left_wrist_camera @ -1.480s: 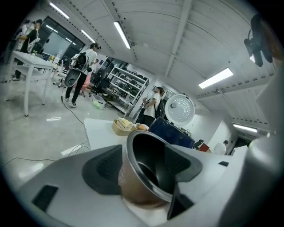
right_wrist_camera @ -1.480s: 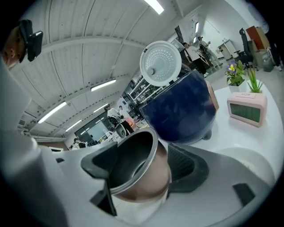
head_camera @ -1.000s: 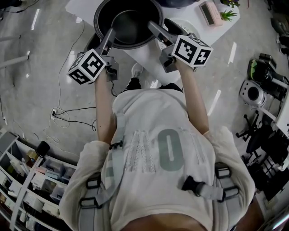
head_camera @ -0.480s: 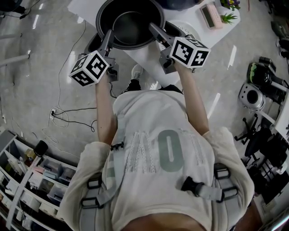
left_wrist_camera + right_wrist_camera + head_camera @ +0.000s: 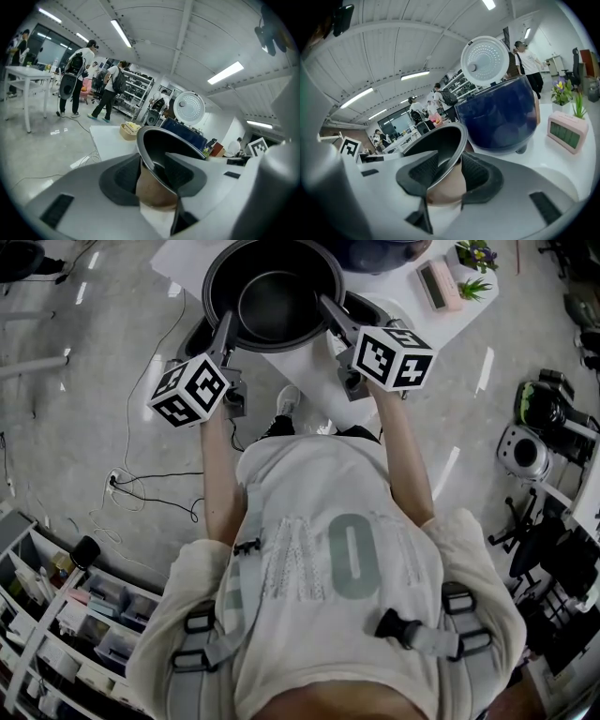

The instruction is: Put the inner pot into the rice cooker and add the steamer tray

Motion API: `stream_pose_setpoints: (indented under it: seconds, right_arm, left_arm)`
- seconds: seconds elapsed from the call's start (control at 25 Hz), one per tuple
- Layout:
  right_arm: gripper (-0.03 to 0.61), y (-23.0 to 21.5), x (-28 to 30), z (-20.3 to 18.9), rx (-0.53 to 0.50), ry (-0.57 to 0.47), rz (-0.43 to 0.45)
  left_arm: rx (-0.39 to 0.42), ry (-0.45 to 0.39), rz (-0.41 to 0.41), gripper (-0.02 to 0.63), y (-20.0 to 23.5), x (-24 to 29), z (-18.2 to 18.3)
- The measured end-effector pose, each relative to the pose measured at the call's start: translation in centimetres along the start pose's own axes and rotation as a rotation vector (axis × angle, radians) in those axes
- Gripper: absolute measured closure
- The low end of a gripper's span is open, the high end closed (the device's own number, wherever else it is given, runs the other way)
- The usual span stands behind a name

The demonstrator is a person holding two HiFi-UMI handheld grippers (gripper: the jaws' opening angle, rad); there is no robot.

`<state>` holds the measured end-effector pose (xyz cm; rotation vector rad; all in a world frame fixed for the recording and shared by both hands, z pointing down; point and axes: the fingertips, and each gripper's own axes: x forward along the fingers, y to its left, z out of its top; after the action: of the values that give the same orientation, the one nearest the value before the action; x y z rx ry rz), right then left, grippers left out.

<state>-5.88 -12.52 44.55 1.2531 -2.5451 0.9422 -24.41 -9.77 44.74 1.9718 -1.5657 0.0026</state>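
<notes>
left gripper point(image 5: 226, 322) | right gripper point(image 5: 328, 307) | jaws just closed onto inner pot point(image 5: 274, 301) rim | head view: opposite sides

The round metal inner pot point(image 5: 272, 298) shows dark grey inside, coppery outside; the glossy rice cooker point(image 5: 501, 117) is navy, the small clock point(image 5: 566, 132) pink.

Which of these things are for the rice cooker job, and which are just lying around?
For the job: inner pot; blue rice cooker with its lid up; left tongs and right tongs, whose jaws have just been closing on the pot's rim.

Just lying about: pink clock; potted plant; flowers; basket.
</notes>
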Motion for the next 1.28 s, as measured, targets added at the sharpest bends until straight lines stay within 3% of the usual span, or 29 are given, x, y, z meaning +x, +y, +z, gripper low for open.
stream_pose_setpoints:
  seconds: [0.44,0.68,0.96,1.28]
  right_arm:
    - [0.420,4.9,0.1,6.1,-0.145,-0.120,0.065]
    - [0.422,7.6,-0.2,9.8,-0.159,-0.201,0.088]
    - [0.420,9.3,-1.1,15.7,-0.181,-0.281,0.138]
    - [0.419,8.9,-3.6,24.1,-0.230,-0.378,0.101]
  left_arm:
    - [0.121,-0.143,0.024,0.449,-1.0,-3.2,7.0]
    - [0.184,-0.222,0.038,0.449,-1.8,-5.0,11.5]
    - [0.212,-0.308,-0.022,0.448,-4.3,-5.1,17.3]
    - [0.316,-0.397,-0.127,0.445,-10.2,-3.3,24.8]
